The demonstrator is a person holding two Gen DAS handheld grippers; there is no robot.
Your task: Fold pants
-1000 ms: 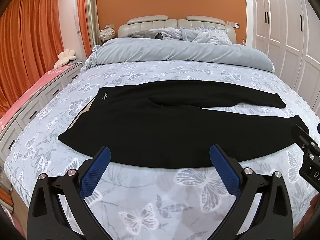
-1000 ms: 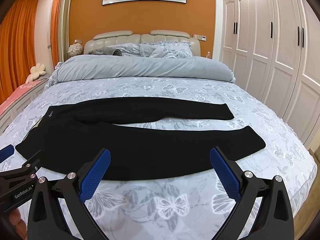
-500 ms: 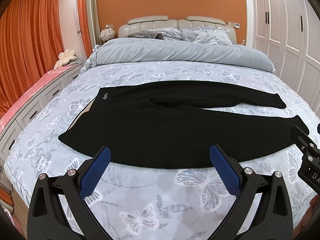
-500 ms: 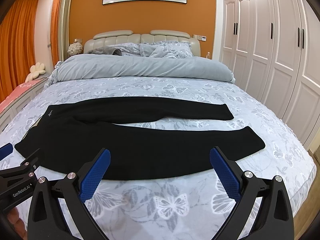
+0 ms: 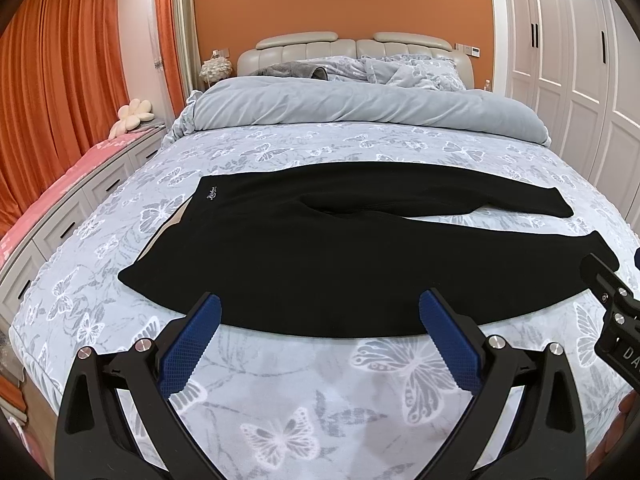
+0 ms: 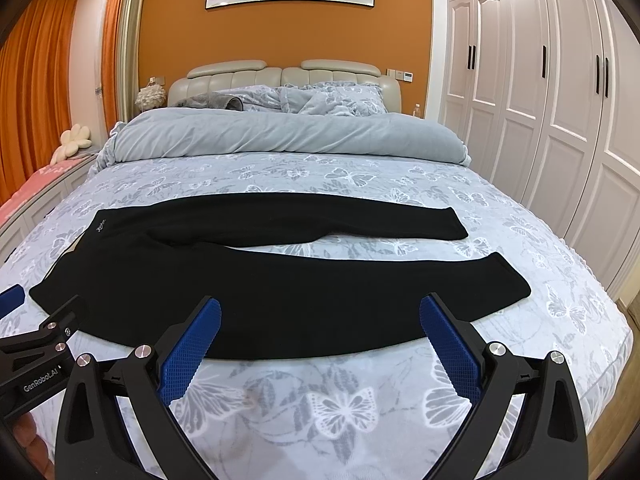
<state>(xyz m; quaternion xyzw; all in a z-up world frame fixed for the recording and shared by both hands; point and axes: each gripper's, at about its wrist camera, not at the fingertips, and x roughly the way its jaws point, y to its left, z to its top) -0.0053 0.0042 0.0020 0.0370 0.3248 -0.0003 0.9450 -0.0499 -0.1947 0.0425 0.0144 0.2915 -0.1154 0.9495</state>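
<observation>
Lying flat on bed (image 5: 280,412): pants (image 5: 320,248)

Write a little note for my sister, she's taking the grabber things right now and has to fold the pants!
Left gripper: open, holding nothing, above the bed's near edge.
Right gripper: open, holding nothing, beside it.
The long black fabric pants lie flat across the butterfly-print grey bedsheet, waistband on the left, both legs spread apart towards the right.
Done: pants laid out only.
Left: every fold. Probably start by laying one leg over the other.
</observation>
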